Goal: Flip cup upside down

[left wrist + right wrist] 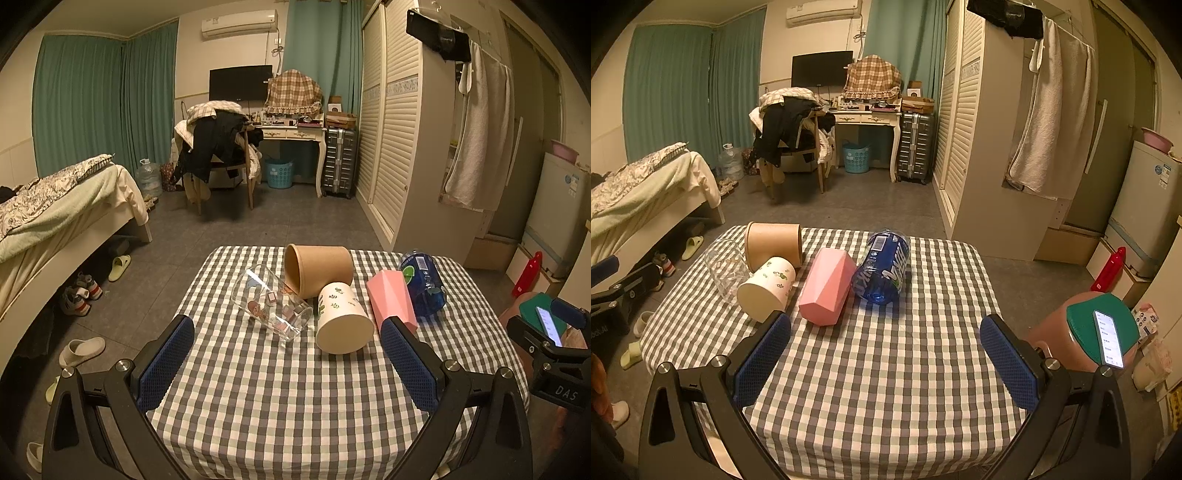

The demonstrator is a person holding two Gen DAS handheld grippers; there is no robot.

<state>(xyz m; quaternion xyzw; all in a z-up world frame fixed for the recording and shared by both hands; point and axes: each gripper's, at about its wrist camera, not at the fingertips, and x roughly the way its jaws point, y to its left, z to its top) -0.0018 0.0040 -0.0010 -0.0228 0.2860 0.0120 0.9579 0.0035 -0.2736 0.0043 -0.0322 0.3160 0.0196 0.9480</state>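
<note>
Several cups lie on their sides on the checked tablecloth (280, 398): a clear glass (271, 302), a brown paper cup (317, 268), a white cup with leaf print (341, 323), a pink faceted cup (391, 299) and a blue plastic cup (423, 282). The right wrist view shows the same row: glass (726, 271), brown cup (774, 245), white cup (768, 288), pink cup (825, 286), blue cup (882, 267). My left gripper (286, 362) is open and empty, just short of the white cup. My right gripper (884, 356) is open and empty, nearer the table's front.
A pink stool with a green pad and a phone (1108, 338) stands right of the table. A red bottle (1108, 269) stands on the floor by a small fridge (1145, 206). A bed (55, 221) is at left, with shoes on the floor.
</note>
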